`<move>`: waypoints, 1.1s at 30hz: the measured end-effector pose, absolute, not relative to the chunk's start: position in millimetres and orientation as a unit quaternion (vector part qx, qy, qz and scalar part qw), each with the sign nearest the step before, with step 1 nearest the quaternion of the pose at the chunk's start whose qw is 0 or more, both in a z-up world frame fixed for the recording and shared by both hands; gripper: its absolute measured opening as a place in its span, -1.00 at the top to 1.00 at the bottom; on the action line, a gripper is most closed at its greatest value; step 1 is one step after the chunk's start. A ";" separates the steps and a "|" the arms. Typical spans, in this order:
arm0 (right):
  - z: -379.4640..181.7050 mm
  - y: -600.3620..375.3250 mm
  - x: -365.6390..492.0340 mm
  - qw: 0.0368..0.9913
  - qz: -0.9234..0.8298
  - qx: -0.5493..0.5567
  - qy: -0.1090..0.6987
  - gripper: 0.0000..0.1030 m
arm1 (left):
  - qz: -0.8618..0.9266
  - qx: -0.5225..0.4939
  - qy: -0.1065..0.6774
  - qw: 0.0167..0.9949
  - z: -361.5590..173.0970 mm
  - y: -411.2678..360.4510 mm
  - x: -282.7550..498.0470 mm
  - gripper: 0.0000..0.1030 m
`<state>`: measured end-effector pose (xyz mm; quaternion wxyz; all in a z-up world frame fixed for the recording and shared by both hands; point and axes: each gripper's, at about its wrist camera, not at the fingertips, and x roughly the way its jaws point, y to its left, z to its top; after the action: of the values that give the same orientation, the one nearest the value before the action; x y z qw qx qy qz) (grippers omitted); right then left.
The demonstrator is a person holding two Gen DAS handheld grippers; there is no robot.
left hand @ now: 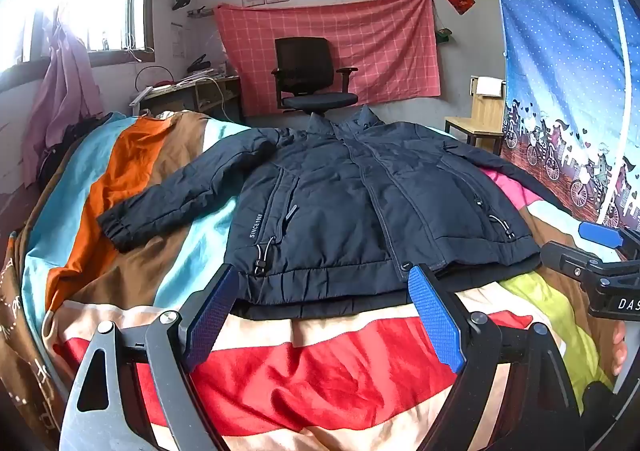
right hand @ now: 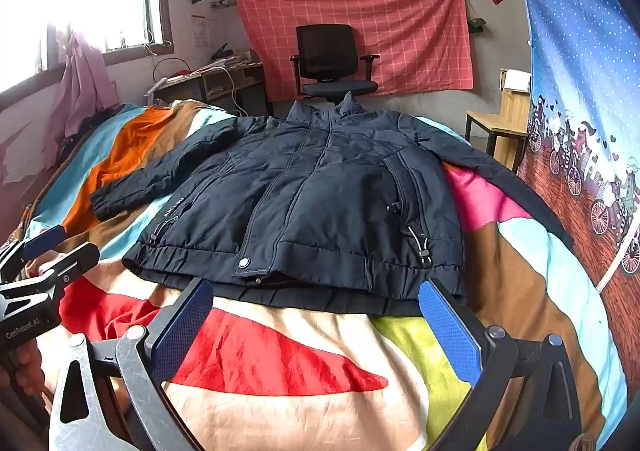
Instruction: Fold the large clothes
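A dark navy padded jacket [left hand: 352, 207] lies flat and zipped on the bed, collar toward the far wall, hem toward me. It also shows in the right wrist view [right hand: 320, 203]. Its left sleeve [left hand: 172, 195] stretches out over the orange stripe; its right sleeve [right hand: 500, 179] runs toward the curtain. My left gripper [left hand: 324, 291] is open and empty just short of the hem. My right gripper [right hand: 316, 307] is open and empty at the hem's right part. Each gripper shows at the edge of the other's view.
A striped multicolour blanket [left hand: 320, 371] covers the bed. A black office chair [left hand: 312, 75] stands at the far wall, a desk [left hand: 188, 91] on the left, a wooden stool [left hand: 476, 127] on the right. A blue curtain [left hand: 568, 71] hangs along the right side.
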<state>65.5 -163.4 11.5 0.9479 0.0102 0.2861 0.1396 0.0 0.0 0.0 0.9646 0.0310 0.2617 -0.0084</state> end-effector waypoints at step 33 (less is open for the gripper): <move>11.7 -163.9 65.6 0.948 0.138 0.010 0.287 -1.00 | -0.008 0.032 0.259 0.965 0.1 0.0 -0.1 -0.61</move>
<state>65.6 -163.9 11.7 0.9478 0.0097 0.2872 0.1383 -0.1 0.0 0.1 0.9653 0.0318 0.2592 -0.0082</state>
